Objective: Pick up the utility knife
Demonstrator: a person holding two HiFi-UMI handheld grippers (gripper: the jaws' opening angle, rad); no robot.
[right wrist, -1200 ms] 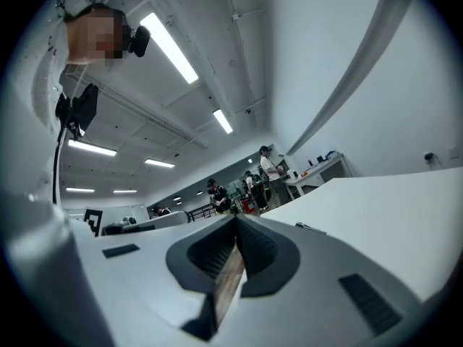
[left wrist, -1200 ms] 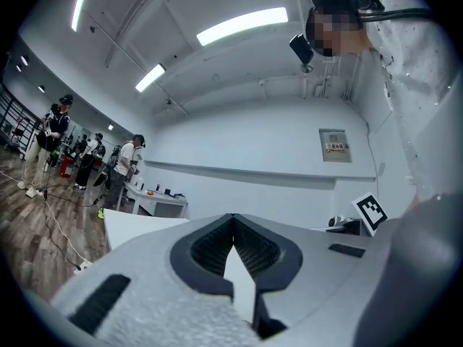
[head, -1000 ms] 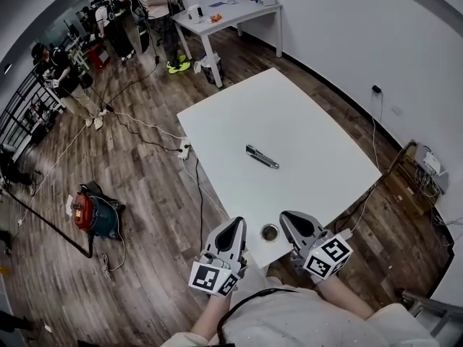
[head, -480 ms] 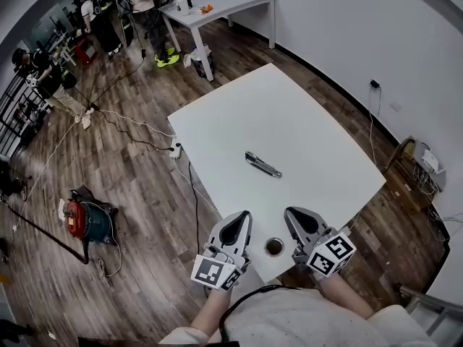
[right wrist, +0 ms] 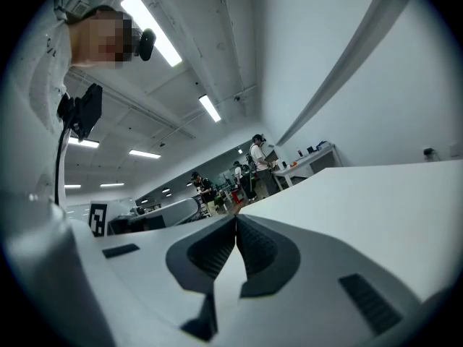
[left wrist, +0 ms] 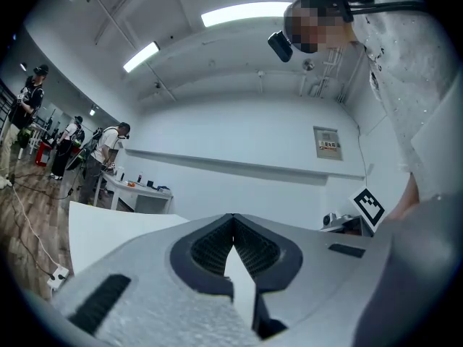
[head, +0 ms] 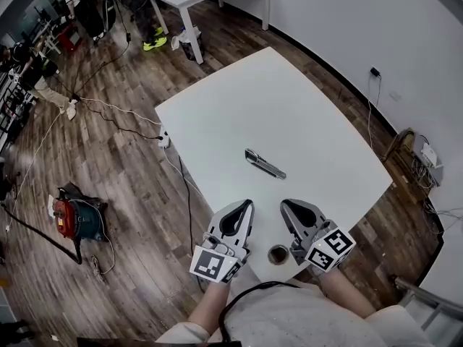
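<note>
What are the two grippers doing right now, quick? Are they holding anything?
Left gripper: jaws shut, holding nothing.
Right gripper: jaws shut, holding nothing.

table (head: 304,114): plain white | utility knife (head: 265,164) on table: silver-grey | floor (head: 108,165) round table: brown wood grain | left gripper (head: 248,204), right gripper (head: 284,205): grey, black-and-white square markers

White rectangular table (head: 275,100), standing on wood-plank floor (head: 137,172). Utility knife (head: 265,164) flat on the top, near its centre, set diagonally to the edges; grey metallic body. Round grommet hole (head: 278,254) in the top by the near edge, well apart from the utility knife.
</note>
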